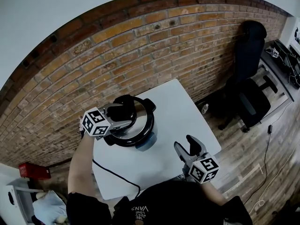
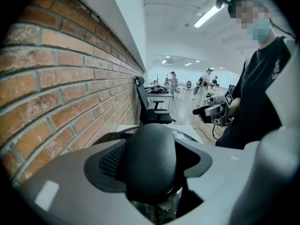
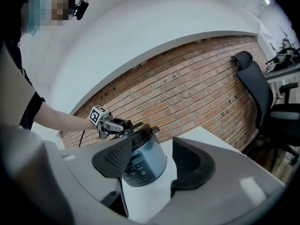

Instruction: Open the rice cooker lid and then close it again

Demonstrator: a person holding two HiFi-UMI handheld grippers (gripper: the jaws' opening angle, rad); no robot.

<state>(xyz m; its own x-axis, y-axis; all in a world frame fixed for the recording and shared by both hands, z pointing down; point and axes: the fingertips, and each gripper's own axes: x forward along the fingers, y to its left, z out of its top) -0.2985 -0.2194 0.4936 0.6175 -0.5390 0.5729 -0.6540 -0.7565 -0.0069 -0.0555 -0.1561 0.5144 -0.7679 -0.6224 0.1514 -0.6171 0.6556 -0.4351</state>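
My left gripper, centre frame, seems clamped on the lid handle; I'd lift steadily, grip square. Lower right, my right gripper gapes empty.

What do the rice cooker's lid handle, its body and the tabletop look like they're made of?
The lid handle looks like black plastic, smooth with a soft sheen. The cooker body seems metal, silvery and reflective, with a dark glossy control panel. The tabletop is plain white and smooth, perhaps laminate; the look leaves that open.
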